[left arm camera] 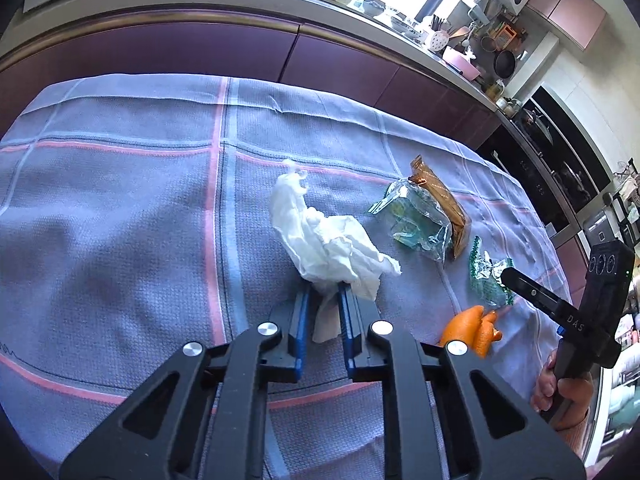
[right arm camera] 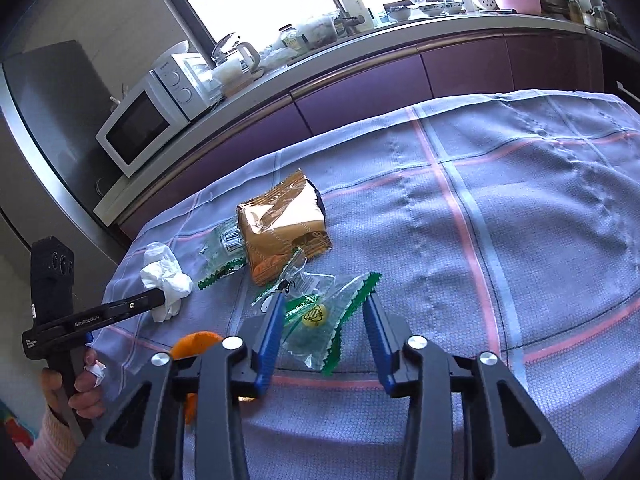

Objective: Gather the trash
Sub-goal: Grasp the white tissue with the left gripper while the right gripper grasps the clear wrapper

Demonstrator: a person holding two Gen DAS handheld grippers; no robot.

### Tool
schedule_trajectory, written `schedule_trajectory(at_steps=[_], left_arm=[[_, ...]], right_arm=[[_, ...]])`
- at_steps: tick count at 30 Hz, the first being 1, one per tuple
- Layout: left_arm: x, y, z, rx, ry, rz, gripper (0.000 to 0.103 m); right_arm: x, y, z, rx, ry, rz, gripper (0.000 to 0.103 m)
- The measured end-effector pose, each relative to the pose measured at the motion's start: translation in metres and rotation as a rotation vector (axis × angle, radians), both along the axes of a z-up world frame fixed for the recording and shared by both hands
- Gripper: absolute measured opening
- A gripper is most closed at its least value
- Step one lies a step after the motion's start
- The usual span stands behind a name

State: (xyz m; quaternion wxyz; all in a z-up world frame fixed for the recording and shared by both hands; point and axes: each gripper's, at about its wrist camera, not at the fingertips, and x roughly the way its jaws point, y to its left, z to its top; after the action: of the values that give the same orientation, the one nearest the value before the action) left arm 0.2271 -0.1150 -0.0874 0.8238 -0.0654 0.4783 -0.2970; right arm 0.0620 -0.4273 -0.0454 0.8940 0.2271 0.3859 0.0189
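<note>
My left gripper (left arm camera: 325, 286) is shut on a crumpled white tissue (left arm camera: 328, 240), which rests on the blue checked tablecloth (left arm camera: 120, 220); the tissue also shows in the right wrist view (right arm camera: 166, 276). My right gripper (right arm camera: 324, 300) is open, with its fingers on either side of a clear green-edged wrapper (right arm camera: 320, 320), which also shows in the left wrist view (left arm camera: 488, 276). A gold snack bag (right arm camera: 280, 228) lies on another clear green wrapper (right arm camera: 224, 248) beyond it. An orange peel (left arm camera: 472, 330) lies between the two grippers, near the table's front edge.
A kitchen counter (right arm camera: 280, 76) with purple cabinet fronts runs behind the table, with a microwave (right arm camera: 140, 128), kettle and dishes on it. An oven column (left arm camera: 560, 168) stands at the right. The table's far edge is close to the cabinets.
</note>
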Motion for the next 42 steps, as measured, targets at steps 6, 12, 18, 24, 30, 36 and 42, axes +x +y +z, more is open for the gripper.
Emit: schedule_trajectory(at_steps=[6, 12, 18, 24, 30, 36, 42], left_arm=[[-0.006, 0.001, 0.003, 0.006, -0.027, 0.001, 0.008], [-0.019, 0.015, 0.012, -0.001, -0.063, 0.007, 0.007], [-0.039, 0.035, 0.027, -0.006, -0.116, 0.016, 0.007], [-0.063, 0.06, 0.042, 0.005, -0.177, 0.028, 0.007], [-0.087, 0.087, 0.053, 0.022, -0.219, 0.047, 0.007], [-0.106, 0.117, 0.056, 0.032, -0.241, 0.084, 0.007], [-0.119, 0.152, 0.058, 0.01, -0.24, 0.14, 0.007]], right_arm=[[-0.005, 0.002, 0.003, -0.005, -0.016, 0.003, 0.012], [-0.013, 0.003, 0.013, 0.002, -0.056, -0.002, 0.009], [-0.019, 0.015, 0.031, 0.002, -0.105, 0.029, 0.009], [-0.019, 0.041, 0.043, 0.012, -0.143, 0.093, 0.009], [-0.012, 0.079, 0.045, 0.028, -0.155, 0.186, 0.009], [-0.003, 0.118, 0.046, 0.035, -0.163, 0.277, 0.009], [0.004, 0.151, 0.047, 0.048, -0.162, 0.35, 0.009]])
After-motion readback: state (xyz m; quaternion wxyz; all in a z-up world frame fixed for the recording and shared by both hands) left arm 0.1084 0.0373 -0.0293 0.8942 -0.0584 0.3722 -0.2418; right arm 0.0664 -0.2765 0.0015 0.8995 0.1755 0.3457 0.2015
